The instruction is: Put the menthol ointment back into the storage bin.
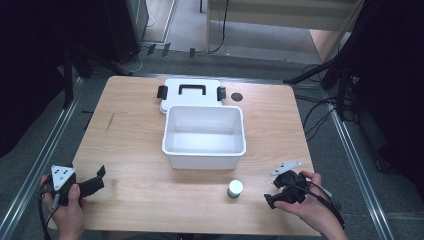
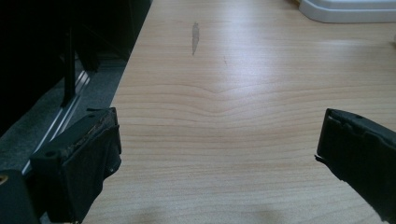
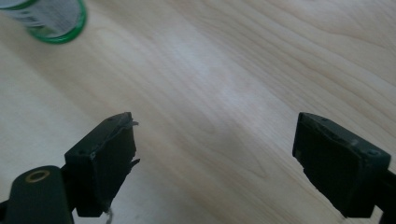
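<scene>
my right gripper [image 1: 270,199] is spread wide, empty, low over the table [image 1: 140,190] near the front edge. jar [image 1: 234,188] stands upright just left of it, in front of the white bin [image 1: 204,152]. my left gripper [image 1: 100,177] is spread too, at the front left corner.

Small jar [image 3: 51,18] cut off by the right gripper view's top edge, label blurred; white box [image 2: 348,10] cropped at the left gripper view's top.
</scene>
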Demonstrator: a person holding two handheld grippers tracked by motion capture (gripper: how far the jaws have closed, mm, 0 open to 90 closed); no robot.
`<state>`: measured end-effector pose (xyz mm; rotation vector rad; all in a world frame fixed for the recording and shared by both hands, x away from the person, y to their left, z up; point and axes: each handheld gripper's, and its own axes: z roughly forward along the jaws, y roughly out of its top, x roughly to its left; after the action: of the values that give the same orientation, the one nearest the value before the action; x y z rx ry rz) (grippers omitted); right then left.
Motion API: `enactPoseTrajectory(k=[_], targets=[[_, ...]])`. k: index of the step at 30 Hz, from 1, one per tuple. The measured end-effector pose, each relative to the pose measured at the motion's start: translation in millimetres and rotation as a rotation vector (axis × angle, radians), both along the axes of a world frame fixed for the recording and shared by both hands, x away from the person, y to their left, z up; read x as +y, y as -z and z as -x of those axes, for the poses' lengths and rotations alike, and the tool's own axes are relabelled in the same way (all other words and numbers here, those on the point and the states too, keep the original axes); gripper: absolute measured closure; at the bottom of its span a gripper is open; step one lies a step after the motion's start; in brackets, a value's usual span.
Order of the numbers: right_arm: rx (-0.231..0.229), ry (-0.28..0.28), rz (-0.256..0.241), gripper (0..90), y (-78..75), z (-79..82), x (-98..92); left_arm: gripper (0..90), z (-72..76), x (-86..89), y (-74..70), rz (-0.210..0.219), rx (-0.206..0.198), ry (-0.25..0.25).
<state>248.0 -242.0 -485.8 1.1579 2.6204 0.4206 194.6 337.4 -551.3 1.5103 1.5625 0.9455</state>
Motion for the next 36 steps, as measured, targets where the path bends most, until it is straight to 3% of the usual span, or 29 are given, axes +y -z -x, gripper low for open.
enactPoseTrajectory(k=[4,10,14,20,28,36], targets=[[0.106,-0.086,0.051,21.2,-10.6,-5.2,20.3,0.2,0.0,-0.8,-0.1,-0.003,0.003,0.002],[0.173,-0.155,0.116,28.5,-19.7,-10.3,51.0,0.2,-0.4,-0.7,-0.1,-0.005,0.005,0.003],[0.195,-0.199,0.145,30.5,-19.7,-14.0,70.6,0.2,-0.5,-0.5,-0.1,-0.001,0.006,0.003],[0.218,-0.204,0.163,34.4,-15.5,-22.8,90.5,0.2,-0.7,-0.5,-0.1,-0.004,0.007,0.006],[0.25,-0.255,0.147,40.2,-12.7,-23.5,113.6,0.2,-1.3,-2.1,0.1,-0.016,0.01,0.011],[0.259,-0.262,0.135,46.4,-11.2,-26.1,123.4,0.2,-1.8,-2.2,0.1,-0.014,0.014,0.011]])
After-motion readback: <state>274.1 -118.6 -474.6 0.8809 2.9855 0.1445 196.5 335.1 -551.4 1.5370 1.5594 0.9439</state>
